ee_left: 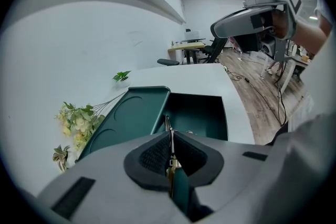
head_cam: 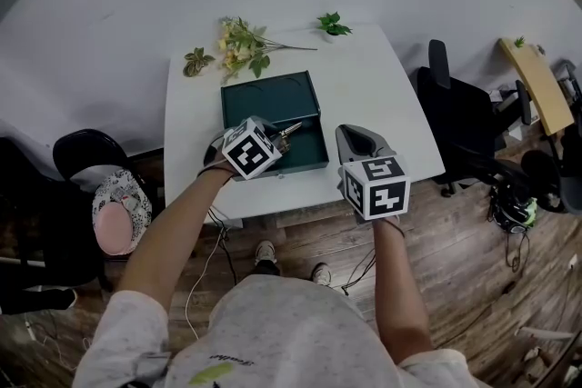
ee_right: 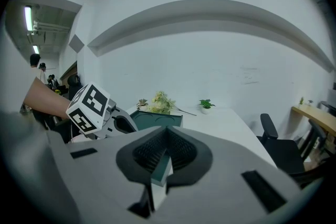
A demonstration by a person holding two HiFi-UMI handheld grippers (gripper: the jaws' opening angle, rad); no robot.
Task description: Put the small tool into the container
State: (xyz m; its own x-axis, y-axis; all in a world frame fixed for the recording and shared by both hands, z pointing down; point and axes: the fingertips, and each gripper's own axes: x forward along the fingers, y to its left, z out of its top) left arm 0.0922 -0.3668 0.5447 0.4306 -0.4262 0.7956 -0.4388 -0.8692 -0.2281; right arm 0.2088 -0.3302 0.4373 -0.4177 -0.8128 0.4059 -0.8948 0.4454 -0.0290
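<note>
Left gripper (head_cam: 275, 142) clamped on small tool (head_cam: 290, 131), above open green container (head_cam: 310, 152); tool not yet released inside. Right gripper (head_cam: 351, 135) closed, empty.

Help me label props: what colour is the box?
The box is dark green, clearest in the head view.

even, bright indoor light; strong fisheye distortion, dark vignetted corners
</note>
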